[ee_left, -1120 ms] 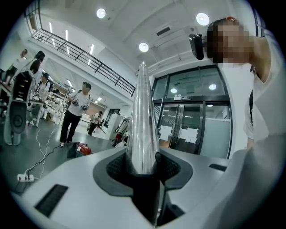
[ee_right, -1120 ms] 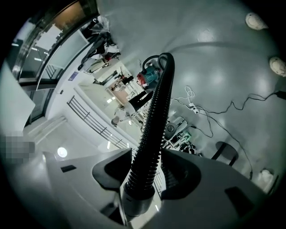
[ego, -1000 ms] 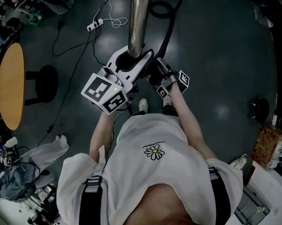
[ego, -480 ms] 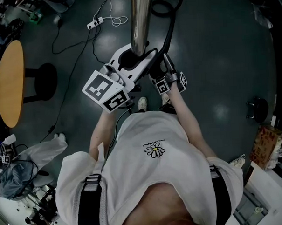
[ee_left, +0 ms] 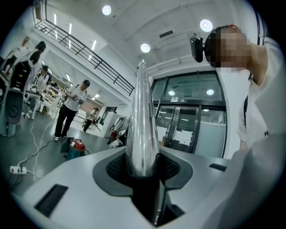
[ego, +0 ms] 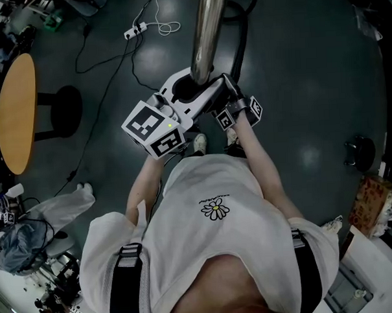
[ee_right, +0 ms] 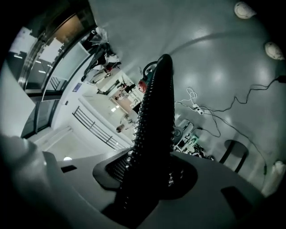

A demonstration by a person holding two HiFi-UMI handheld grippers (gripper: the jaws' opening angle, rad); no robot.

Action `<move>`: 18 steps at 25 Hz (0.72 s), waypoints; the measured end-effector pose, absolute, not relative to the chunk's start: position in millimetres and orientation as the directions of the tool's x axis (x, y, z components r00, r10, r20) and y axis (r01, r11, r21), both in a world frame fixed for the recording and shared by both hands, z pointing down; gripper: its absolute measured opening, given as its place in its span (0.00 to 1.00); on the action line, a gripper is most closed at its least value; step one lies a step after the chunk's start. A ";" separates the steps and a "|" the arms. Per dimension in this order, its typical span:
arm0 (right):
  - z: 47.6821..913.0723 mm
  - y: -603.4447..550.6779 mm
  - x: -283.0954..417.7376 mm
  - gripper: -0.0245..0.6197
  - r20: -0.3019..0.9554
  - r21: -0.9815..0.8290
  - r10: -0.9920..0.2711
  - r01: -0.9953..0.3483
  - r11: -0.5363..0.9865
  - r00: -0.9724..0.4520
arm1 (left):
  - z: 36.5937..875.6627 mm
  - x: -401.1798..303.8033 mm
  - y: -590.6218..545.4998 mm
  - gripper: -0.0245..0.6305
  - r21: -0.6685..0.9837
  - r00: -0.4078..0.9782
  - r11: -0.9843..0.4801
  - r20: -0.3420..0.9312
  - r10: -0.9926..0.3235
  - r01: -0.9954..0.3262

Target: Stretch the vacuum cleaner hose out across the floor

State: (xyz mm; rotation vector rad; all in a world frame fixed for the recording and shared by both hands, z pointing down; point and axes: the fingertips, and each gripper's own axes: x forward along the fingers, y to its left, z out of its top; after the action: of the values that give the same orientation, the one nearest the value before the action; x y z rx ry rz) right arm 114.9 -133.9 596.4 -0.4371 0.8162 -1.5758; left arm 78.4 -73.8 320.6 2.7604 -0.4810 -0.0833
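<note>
Left tongs (ee_left: 143,169) tight round the steel wand (ee_left: 141,125), right tongs (ee_right: 147,175) tight round the ribbed hose (ee_right: 156,103).

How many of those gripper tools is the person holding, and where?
2. The left gripper clamps the shiny metal tube; the right gripper, beside it, clamps the black ribbed hose. None appear hidden.

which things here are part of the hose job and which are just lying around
Job: metal tube in left tool; ribbed hose in right tool.
Lying about: round table, power strip, white bag.
</note>
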 end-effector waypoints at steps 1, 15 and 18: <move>598.5 -132.5 116.0 0.33 -0.155 -0.724 -0.971 0.689 -0.015 -0.183 | 324.0 77.0 -76.4 0.23 0.315 0.935 -0.885 0.025 -0.353 -0.343; 582.6 -116.2 207.7 0.27 -0.030 -0.913 -0.999 0.407 0.038 0.026 | 387.6 20.4 -142.2 0.39 -0.107 0.507 -0.627 0.493 -0.708 -0.772; 555.0 -127.6 228.0 0.27 -0.051 -0.968 -0.999 0.247 0.051 0.010 | 409.1 0.9 -142.8 0.40 0.086 0.511 -0.574 0.574 -0.639 -0.815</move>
State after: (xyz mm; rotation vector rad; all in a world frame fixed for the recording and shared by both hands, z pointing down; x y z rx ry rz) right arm 228.0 -127.6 555.0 -0.9890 1.0455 -1.2770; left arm 0.9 -142.8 409.1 2.4112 -1.2094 0.7057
